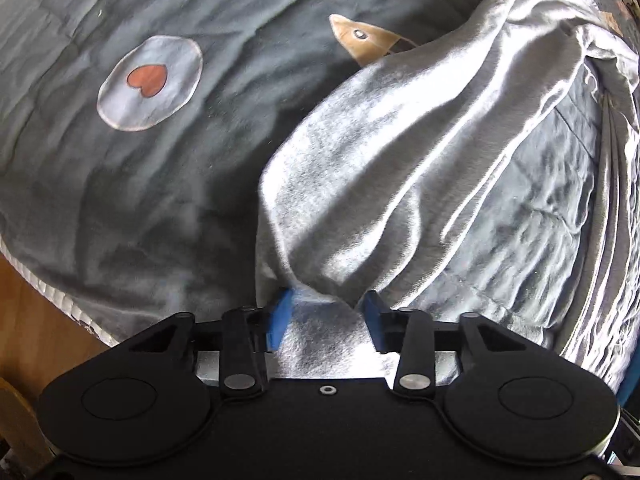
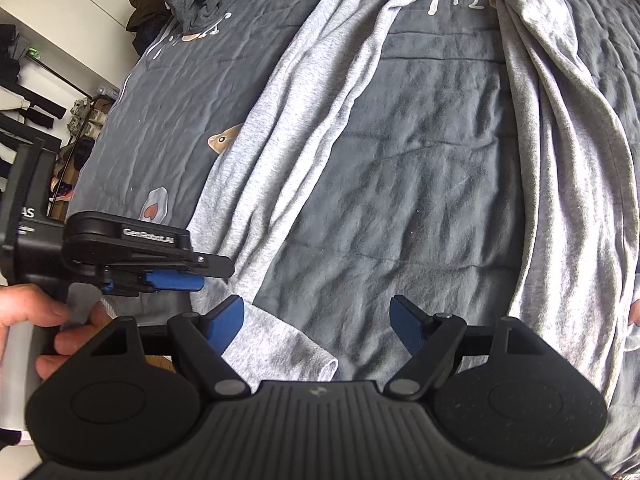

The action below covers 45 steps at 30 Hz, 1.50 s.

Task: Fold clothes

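The left gripper pinches the grey garment at its hem; the right gripper hangs wide open, empty — bare bedspread between the garment's edges.

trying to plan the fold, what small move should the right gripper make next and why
Probably ease the right gripper forward and right toward the right-hand leg of the grey garment. Its jaws are open with only dark bedspread between them, while the left gripper already has grey fabric bunched between its blue fingers. A second hold would let both lift together.
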Each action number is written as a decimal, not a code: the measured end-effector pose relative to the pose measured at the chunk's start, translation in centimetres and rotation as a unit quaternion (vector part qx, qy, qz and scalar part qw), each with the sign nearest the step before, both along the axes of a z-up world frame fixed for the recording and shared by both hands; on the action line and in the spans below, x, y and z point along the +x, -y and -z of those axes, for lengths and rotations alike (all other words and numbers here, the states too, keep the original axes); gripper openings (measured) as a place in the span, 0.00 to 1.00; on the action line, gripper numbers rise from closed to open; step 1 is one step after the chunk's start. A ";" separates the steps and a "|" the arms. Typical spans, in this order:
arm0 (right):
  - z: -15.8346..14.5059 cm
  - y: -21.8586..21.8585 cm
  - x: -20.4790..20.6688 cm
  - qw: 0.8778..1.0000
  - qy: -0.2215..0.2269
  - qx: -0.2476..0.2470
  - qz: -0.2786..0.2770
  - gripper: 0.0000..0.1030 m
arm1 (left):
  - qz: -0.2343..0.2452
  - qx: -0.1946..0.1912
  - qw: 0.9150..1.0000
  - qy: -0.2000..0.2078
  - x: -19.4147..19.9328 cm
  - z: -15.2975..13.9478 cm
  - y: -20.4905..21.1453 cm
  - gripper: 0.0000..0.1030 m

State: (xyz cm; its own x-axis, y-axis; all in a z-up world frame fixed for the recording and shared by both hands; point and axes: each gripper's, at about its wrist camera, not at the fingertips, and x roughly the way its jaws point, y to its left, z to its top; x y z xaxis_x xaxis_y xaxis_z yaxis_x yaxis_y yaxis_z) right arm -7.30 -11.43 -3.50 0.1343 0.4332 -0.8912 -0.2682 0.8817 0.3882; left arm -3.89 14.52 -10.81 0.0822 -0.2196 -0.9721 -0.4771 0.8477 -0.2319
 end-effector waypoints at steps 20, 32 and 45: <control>0.7 -1.8 -1.7 1.000 -0.008 -0.001 -0.017 0.77 | -0.003 -0.029 0.999 0.014 0.3 -0.9 -2.3 0.54; 0.3 -0.1 -1.8 1.000 -0.008 0.006 0.002 0.77 | -0.015 0.008 1.000 0.003 -2.3 0.1 -4.7 0.03; 1.3 -2.7 -2.8 0.997 -0.030 0.049 -0.056 0.77 | 0.189 0.010 0.982 -0.015 -1.4 -0.5 -8.0 0.21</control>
State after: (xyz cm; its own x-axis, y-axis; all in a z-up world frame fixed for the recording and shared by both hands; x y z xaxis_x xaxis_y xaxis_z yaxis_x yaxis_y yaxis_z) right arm -10.15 -8.74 -4.76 0.0282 0.5276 -0.8490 -0.3364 0.8048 0.4890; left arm -5.29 22.47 -10.27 -0.0296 -0.2107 -0.9771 -0.1341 0.9695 -0.2050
